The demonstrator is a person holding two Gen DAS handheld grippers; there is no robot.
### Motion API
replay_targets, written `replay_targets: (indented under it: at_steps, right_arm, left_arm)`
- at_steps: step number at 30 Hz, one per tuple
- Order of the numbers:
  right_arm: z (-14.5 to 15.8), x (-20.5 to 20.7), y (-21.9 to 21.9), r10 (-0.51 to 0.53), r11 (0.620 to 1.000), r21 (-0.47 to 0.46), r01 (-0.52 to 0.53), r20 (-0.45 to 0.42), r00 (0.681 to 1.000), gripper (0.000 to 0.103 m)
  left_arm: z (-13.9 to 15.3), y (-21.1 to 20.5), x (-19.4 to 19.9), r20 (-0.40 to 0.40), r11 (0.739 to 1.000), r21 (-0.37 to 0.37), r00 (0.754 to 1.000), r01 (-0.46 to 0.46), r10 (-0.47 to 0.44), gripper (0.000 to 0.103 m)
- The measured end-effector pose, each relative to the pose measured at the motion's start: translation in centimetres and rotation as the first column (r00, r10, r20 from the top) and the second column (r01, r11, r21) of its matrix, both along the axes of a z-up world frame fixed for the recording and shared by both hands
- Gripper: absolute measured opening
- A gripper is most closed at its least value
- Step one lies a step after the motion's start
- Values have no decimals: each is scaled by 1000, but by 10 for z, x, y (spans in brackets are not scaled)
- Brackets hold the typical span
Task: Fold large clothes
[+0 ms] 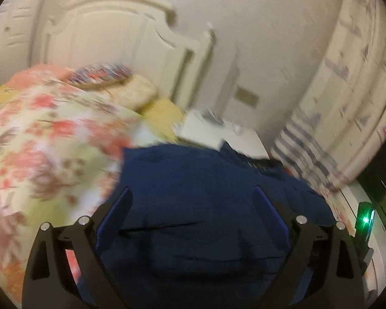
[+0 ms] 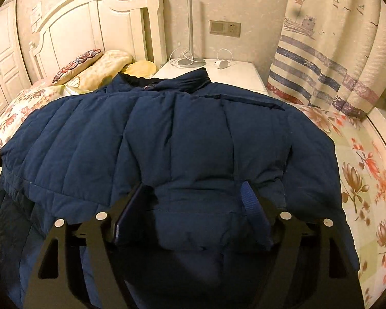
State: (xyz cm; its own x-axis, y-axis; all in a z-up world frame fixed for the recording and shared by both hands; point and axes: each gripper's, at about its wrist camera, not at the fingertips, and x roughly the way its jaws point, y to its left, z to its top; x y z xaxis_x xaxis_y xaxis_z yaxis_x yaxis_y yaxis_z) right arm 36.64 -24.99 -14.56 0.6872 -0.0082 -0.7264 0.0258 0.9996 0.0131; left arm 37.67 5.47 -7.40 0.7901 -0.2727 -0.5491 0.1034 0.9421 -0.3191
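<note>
A large navy quilted jacket (image 2: 167,134) lies on the floral bedspread (image 2: 368,170), collar toward the headboard. My right gripper (image 2: 195,193) is partly closed, its blue-padded fingers (image 2: 252,200) pinching a puffed fold of the jacket's near edge. In the blurred left wrist view the same jacket (image 1: 193,180) fills the lower middle. My left gripper (image 1: 193,195) is wide open just above the jacket, with fabric between and below its fingers (image 1: 118,206) but not clamped.
A white headboard (image 2: 90,18) and pillows (image 2: 108,64) stand at the back left. A white nightstand (image 2: 244,74) with a lamp base and charger is behind the jacket. A striped curtain (image 2: 321,59) hangs at the right, by the bed's right edge.
</note>
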Motion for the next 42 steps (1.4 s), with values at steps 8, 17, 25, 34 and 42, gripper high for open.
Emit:
replay_targets:
  at_steps: [8,17,25,34,42]
  right_arm:
    - [0,-1,-3,11,999,40,-11,8,1000,78]
    - [0,0,-4,17,999,51,-18,11,1000,80]
    - [1,0,-8,26,996,86,-27,17,1000,81]
    - [2,0,-10,26,995,97,-28,18,999,82]
    - [1,2,-8,32,995,96,-32,4,999,86]
  left_arm:
    - [-55,-57,64,-287,976,202,958,80,-19,100]
    - [-50,-58,159,-356,979,202,933,20,55,101]
    - [-50,-66,148,-313,960,278,944,-17,107,95]
    - [-31,-78,26,-160,944,315,986,99,-50,101]
    - [-71,-76,35,-205,942,315,977,114,-50,101]
